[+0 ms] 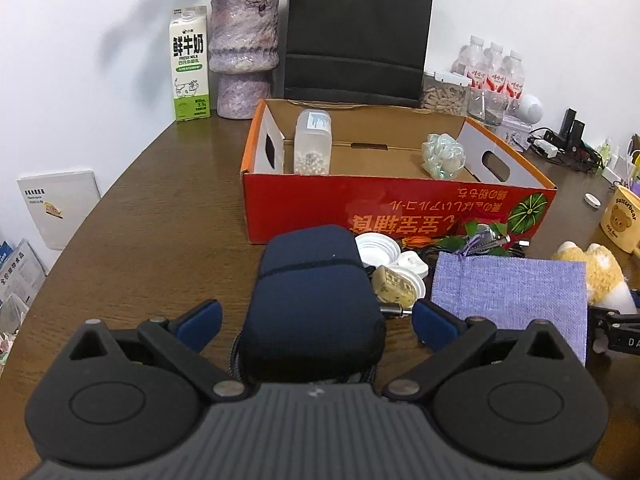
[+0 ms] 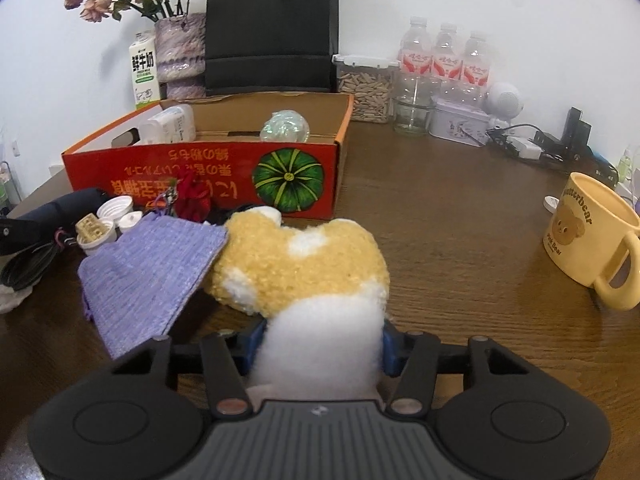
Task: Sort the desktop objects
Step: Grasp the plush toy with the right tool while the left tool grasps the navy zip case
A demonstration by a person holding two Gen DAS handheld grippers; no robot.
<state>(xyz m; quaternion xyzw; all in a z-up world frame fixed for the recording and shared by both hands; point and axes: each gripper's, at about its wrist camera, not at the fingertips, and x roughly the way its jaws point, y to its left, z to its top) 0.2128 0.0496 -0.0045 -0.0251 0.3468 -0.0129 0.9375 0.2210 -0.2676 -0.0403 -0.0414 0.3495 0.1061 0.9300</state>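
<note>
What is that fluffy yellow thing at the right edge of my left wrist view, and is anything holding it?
Observer: It is a plush toy, yellow with white patches. The right gripper has its blue pads against both sides of the toy's white end.
Operator: Is it clear of the purple cloth beside it?
Observer: No. The purple bag touches the toy's side along one edge.
Operator: Does the yellow mug have a handle?
Observer: Yes. The mug stands upright, apart from the toy, and its handle points toward the near edge of the table.
</note>
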